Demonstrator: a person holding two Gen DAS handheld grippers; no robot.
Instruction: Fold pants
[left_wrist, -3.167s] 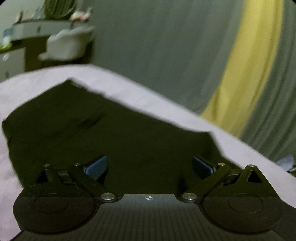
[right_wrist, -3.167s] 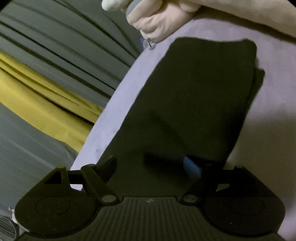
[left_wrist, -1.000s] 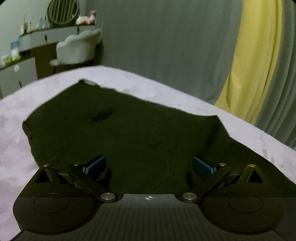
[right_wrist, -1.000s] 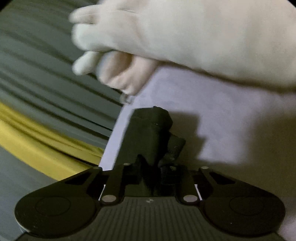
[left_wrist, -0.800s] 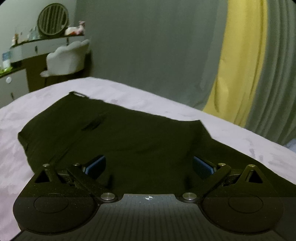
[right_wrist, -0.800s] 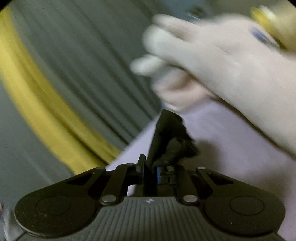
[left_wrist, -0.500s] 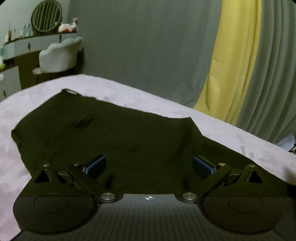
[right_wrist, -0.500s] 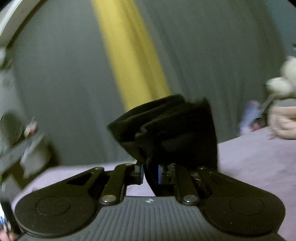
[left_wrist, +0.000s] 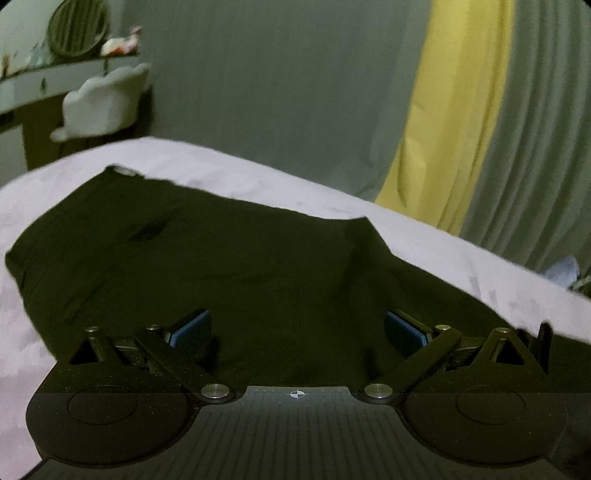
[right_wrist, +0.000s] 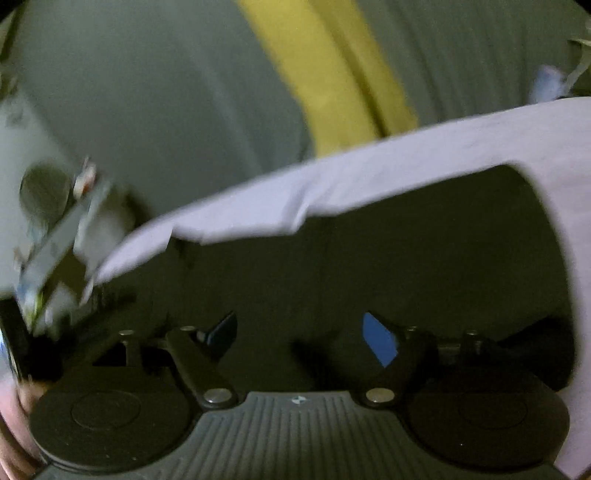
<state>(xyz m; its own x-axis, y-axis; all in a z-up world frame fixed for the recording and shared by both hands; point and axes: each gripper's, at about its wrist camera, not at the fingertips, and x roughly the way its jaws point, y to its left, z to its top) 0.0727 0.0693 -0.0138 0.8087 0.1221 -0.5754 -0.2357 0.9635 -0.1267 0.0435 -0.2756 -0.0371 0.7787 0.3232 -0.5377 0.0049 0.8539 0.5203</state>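
Dark pants (left_wrist: 207, 258) lie spread on a pale lilac bed (left_wrist: 229, 177). My left gripper (left_wrist: 297, 326) hovers low over the near part of the pants, jaws wide open and empty, blue pads showing. In the right wrist view the pants (right_wrist: 406, 266) lie flat on the bed (right_wrist: 406, 162), and my right gripper (right_wrist: 299, 332) is open over them with nothing between its pads. The right view is motion-blurred.
Grey curtains with a yellow panel (left_wrist: 454, 122) hang behind the bed. A white chair (left_wrist: 103, 103) and a shelf with a round mirror (left_wrist: 79, 26) stand at the far left. The bed's far edge runs behind the pants.
My right gripper, shut on a bunched pant end and swinging it over, has opened and let go; the fabric now lies flat below it. The left gripper stayed open and shifted slightly.
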